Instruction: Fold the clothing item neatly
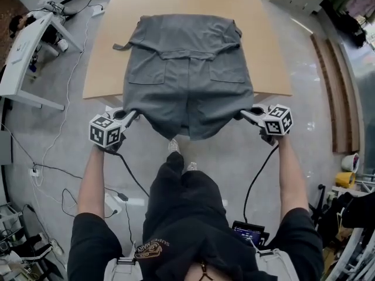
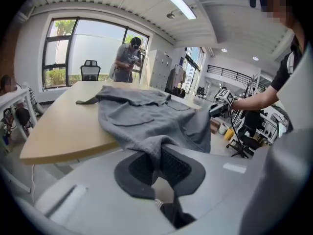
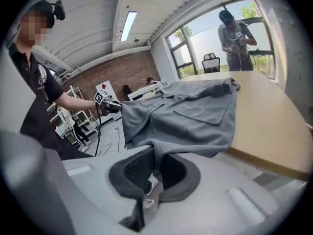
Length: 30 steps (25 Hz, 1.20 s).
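Left gripper (image 1: 130, 116): clenched on near-left corner of grey garment (image 1: 187, 81); cloth bunched between dark ribbed pads (image 2: 176, 166), jaws almost together.
Right gripper (image 1: 246, 115): clenched on near-right corner of same garment; fold of cloth pinched between its pads (image 3: 172, 168), jaws almost together.
Gripper position: both off the near edge of the surface (image 1: 105, 51), well apart, one at each side of the garment, marker cubes toward the person.
Garment: spread on tan wooden surface, two patch pockets facing up, a strap sticking out at far-left; far part lies flat, near part off the surface edge and slung between the two grippers, middle of near hem sagging.
Garment tension: cloth pulled into ridges at each pinched corner, seen in both gripper views.
Background: another person (image 2: 128, 58) standing by the window beyond the surface's far end; office chair (image 2: 90, 70) near them.
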Motion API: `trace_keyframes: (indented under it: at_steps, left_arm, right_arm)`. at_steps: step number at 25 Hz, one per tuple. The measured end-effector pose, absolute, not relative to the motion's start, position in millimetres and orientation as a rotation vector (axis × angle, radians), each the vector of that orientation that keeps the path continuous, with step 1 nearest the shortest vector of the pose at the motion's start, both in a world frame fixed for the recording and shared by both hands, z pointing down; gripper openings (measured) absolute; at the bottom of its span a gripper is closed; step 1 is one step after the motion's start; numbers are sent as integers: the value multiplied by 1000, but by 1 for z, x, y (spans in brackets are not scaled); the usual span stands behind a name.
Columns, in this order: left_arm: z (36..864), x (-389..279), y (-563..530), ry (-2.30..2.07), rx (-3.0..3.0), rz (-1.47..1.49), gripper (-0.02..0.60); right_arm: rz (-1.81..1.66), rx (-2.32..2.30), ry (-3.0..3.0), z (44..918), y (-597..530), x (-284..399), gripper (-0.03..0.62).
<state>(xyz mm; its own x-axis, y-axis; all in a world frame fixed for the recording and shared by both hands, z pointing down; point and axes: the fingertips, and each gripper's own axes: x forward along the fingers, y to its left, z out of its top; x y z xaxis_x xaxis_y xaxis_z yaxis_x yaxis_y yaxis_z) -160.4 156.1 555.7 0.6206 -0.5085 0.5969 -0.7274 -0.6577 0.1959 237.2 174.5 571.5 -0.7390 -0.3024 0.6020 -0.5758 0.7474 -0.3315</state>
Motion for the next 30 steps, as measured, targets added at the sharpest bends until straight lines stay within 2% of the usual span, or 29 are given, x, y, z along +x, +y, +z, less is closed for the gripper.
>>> trace_keyframes:
  at_steps: [9,16,24,30]
  left_arm:
    - [444,-162,57,-1061,2570,506,15]
    - [409,-151,-58,-1038,2646,458,15]
    - [451,-169,-188,-1086,2429,542,15]
    - [511,-169,-233,-1136,2264,771,15]
  right_arm:
    - [524,700,-2557,453,88,218,15]
    - [498,797,-2601,416,-16,217,15]
    - [682,1103,-2510,435,-147,242,15]
    - [816,1159,-2349,492,-207,265,15]
